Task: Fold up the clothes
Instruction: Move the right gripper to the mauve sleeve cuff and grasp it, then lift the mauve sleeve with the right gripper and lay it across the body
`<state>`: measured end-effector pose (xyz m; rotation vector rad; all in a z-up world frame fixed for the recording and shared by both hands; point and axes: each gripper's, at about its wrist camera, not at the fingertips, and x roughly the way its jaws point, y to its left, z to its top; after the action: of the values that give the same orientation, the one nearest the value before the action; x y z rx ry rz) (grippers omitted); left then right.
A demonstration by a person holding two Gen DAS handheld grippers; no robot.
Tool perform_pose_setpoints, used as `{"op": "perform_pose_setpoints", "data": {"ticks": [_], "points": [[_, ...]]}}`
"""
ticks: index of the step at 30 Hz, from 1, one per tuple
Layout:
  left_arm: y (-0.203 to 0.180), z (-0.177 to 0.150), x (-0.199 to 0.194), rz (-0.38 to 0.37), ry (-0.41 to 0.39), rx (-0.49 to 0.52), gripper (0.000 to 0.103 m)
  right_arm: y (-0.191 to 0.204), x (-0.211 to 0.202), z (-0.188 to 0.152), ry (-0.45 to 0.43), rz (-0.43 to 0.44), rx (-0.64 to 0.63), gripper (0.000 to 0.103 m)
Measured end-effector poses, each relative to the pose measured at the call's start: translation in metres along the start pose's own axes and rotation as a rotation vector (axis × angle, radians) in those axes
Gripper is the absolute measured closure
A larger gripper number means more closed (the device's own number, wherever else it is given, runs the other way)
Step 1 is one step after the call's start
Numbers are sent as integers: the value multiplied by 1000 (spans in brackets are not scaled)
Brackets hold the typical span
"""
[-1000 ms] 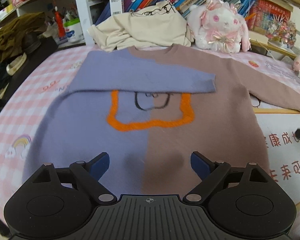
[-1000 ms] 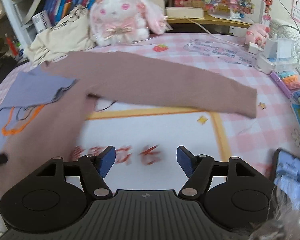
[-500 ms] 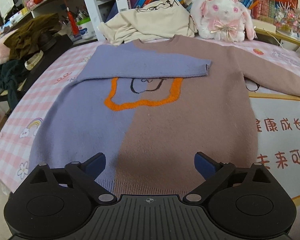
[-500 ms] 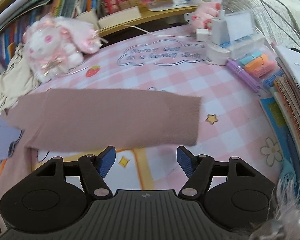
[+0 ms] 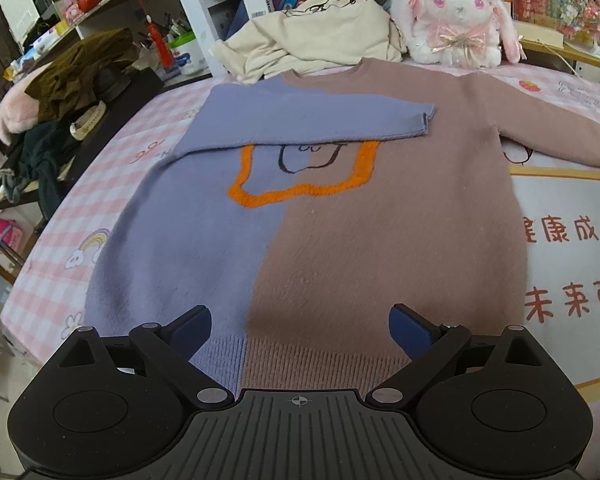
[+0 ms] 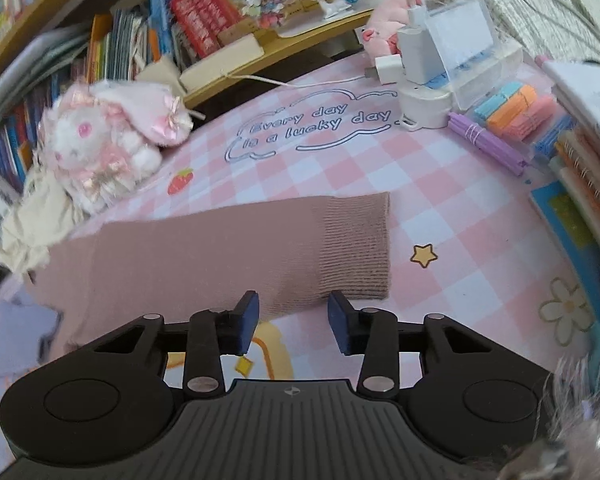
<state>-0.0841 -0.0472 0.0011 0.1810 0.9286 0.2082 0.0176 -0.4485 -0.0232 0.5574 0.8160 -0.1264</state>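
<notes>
A sweater [image 5: 312,216], half lavender and half dusty pink with an orange outline on the chest, lies flat on the pink checked table cover [image 5: 112,168]. Its lavender sleeve [image 5: 292,120] is folded across the chest. Its pink sleeve [image 6: 236,256] stretches out to the right, with the ribbed cuff [image 6: 356,248] lying flat. My left gripper [image 5: 300,328] is open above the sweater's hem. My right gripper [image 6: 294,316] is partly closed with a gap between the jaws, empty, at the near edge of the pink sleeve close to the cuff.
A cream garment [image 5: 320,32] and a white plush rabbit [image 5: 456,12] sit behind the sweater before bookshelves. Dark clothes [image 5: 60,92] are piled at the left. A clear box, chargers, coloured sticks [image 6: 512,116] and notebooks [image 6: 580,184] crowd the right edge.
My left gripper has drawn back toward the hem, showing more of the sweater. My right gripper has swung right along the pink sleeve to the cuff and its jaws have narrowed.
</notes>
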Motion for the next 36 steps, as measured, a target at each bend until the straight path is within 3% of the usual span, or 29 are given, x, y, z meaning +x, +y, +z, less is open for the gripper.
{"op": "perform_pose_setpoints", "data": {"ticks": [4,8,14,17,22,36], "points": [[0,-3,-1,4,5,4,6,-10,2,7,-36,-11,87,66],[0,-5,-2,2,6,12,6,-20,0,15,-77,-109,114,65],[-1,-7,-1,-5,10,11,6,-23,5,22,-61,-87,60,67],[-3,-7,-1,-10,7,19,6,-19,9,22,-58,-91,16,80],[-9,-7,-3,-15,-2,37,6,-15,12,18,-56,-98,-69,93],[-5,-6,-1,-18,-22,29,5,12,-8,27,-61,15,-94,95]]}}
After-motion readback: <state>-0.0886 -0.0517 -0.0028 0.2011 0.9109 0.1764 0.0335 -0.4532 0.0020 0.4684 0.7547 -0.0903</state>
